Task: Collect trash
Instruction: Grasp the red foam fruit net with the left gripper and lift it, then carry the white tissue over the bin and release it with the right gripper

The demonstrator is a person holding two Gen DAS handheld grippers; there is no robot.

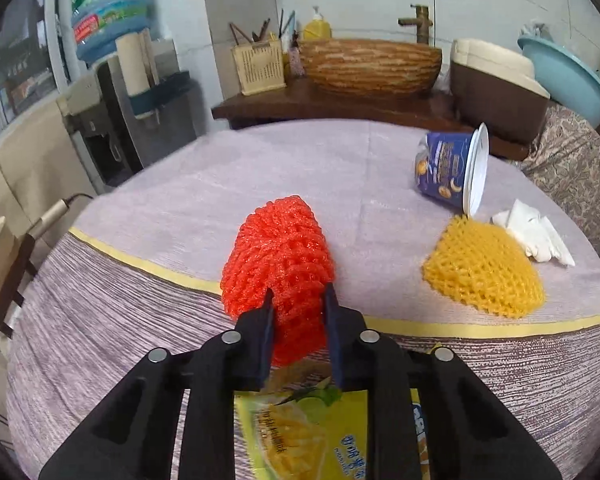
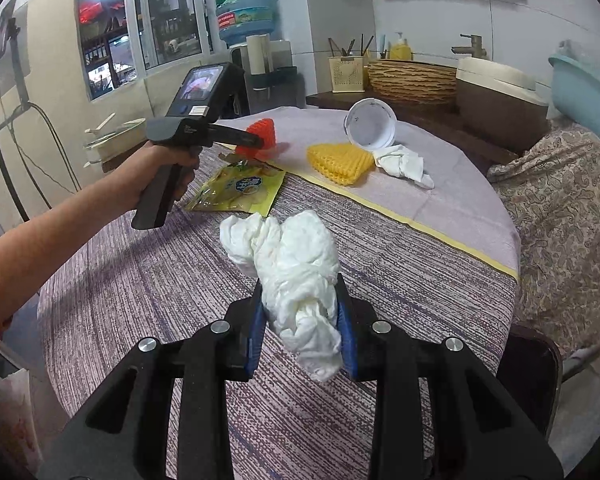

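Observation:
My left gripper is shut on a red foam fruit net and holds it above the round table; it also shows in the right wrist view, with the net in it. My right gripper is shut on a crumpled white tissue held above the table. On the table lie a yellow foam net, a tipped blue snack cup, another white tissue and a yellow snack bag.
The table has a purple striped cloth with a yellow band. Behind it stand a wooden counter with a woven basin, a utensil holder and a brown-and-cream appliance. A water dispenser stands at the left, a patterned chair at the right.

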